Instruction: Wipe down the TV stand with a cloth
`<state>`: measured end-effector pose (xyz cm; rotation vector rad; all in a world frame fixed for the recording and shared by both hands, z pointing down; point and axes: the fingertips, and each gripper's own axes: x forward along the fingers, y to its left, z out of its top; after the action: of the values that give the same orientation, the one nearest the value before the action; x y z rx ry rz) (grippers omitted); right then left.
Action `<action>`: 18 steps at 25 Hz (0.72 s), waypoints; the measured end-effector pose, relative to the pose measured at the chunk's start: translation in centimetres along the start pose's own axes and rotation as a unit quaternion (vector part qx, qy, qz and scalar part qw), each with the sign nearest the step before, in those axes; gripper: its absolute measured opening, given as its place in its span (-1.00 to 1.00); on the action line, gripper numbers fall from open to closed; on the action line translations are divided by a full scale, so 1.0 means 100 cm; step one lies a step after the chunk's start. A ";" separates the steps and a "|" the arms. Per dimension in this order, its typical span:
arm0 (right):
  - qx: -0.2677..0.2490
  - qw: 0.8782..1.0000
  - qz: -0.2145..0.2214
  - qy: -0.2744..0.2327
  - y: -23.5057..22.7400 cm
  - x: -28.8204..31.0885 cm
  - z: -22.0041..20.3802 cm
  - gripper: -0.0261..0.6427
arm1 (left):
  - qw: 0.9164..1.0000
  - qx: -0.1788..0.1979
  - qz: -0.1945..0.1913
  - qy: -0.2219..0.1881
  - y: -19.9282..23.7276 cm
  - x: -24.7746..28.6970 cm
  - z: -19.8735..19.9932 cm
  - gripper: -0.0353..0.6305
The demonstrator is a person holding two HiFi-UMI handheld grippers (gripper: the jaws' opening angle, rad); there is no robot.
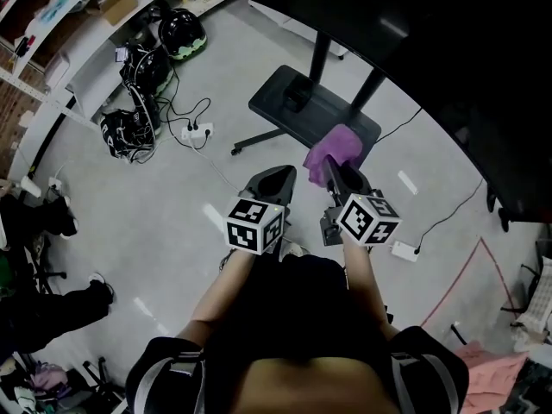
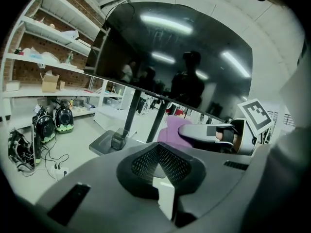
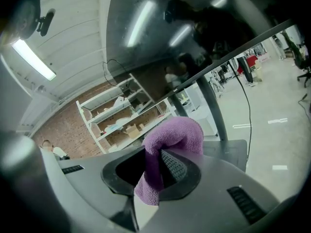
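Grey floor [image 1: 172, 231] carries the TV stand [image 1: 274, 109], a dark base plate with two poles rising to the screen. Right gripper [image 1: 332, 169] is clamped on a purple cloth [image 1: 335, 149]; the cloth's long axis follows the jaws, its folded end pointing forward over the plate's near edge, and contact with the plate cannot be judged. Left gripper [image 1: 278, 182] hangs just beside it, jaws together on nothing.

Side by side, forward of the torso: left gripper [image 1: 276, 179], jaws together, empty; right gripper [image 1: 335, 170], jaws tight on cloth [image 1: 333, 148].
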<state>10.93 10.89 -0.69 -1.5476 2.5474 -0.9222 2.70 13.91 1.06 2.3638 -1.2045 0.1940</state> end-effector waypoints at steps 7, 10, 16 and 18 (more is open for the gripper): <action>-0.017 1.000 -0.009 -0.001 0.009 0.062 0.024 -0.67 | 1.000 0.000 -0.011 -0.006 0.055 0.027 0.035 -0.88; -0.024 1.000 -0.017 -0.001 0.014 0.083 0.033 -0.67 | 1.000 0.002 -0.022 -0.011 0.074 0.036 0.053 -0.88; -0.038 0.999 -0.038 -0.004 0.014 0.121 0.037 -0.67 | 0.999 0.016 -0.044 -0.012 0.115 0.059 0.075 -0.88; -0.049 0.998 -0.045 -0.001 0.010 0.133 0.036 -0.67 | 0.998 0.014 -0.053 -0.012 0.126 0.070 0.078 -0.88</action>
<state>4.50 -1.36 -0.44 -1.7020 2.5767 -0.8153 -3.79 -1.14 0.96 2.4525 -1.0909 0.1495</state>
